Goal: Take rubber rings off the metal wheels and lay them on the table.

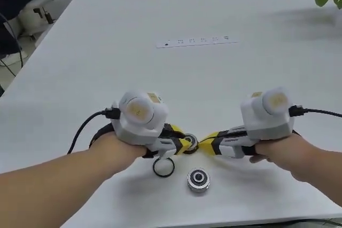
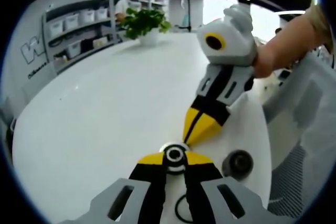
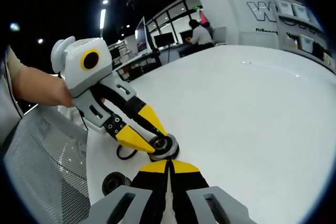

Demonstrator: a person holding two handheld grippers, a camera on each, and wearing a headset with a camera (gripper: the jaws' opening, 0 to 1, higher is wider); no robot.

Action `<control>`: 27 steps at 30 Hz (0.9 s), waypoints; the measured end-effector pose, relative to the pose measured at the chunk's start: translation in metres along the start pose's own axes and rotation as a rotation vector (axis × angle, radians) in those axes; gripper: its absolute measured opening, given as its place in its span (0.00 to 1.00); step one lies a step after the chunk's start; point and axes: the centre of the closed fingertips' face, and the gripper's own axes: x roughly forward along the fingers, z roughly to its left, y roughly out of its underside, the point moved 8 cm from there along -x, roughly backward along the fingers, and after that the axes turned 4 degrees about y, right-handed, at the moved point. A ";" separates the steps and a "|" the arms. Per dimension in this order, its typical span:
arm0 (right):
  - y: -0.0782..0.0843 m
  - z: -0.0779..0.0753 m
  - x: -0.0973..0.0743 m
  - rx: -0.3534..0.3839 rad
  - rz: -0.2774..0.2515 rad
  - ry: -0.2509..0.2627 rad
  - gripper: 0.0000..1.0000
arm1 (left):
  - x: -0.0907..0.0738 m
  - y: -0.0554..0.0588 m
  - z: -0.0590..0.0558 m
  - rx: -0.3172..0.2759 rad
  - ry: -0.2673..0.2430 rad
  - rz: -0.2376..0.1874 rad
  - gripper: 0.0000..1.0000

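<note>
Left gripper (image 1: pixel 180 143) clamps a metal wheel (image 2: pixel 174 155) near the table's (image 1: pixel 160 78) front edge; it looks hard, weighty and slick. Its rubber ring (image 3: pixel 167 154), likely soft and stretchy, wants hooking at the rim. Right gripper (image 3: pixel 169 167), jaws together, touches that rim, perhaps pinching rubber.

Open-plan office or lab. Big white worktop (image 1: pixel 224 9) with inset socket strip (image 1: pixel 196 41). Mesh chair (image 3: pixel 42 156), shelves of bins (image 2: pixel 79 30), monitors (image 3: pixel 163 39), potted plant (image 2: pixel 146 22).

White-grey left gripper (image 1: pixel 186 143) and right gripper (image 1: pixel 207 139), yellow-tipped black fingers (image 2: pixel 199 121), black cables (image 1: pixel 320 112)
</note>
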 end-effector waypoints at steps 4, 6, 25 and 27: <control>0.000 0.000 0.000 0.021 -0.001 0.002 0.00 | 0.000 0.000 0.000 -0.004 -0.003 0.001 0.13; 0.001 0.000 0.000 0.048 -0.002 0.002 0.00 | 0.000 0.000 -0.001 -0.004 -0.006 0.002 0.13; -0.003 0.001 -0.004 0.227 -0.080 -0.009 0.00 | 0.002 -0.001 -0.005 0.000 -0.023 0.009 0.12; -0.004 0.004 -0.005 0.217 -0.075 -0.003 0.00 | 0.002 -0.001 -0.006 -0.002 -0.026 0.008 0.12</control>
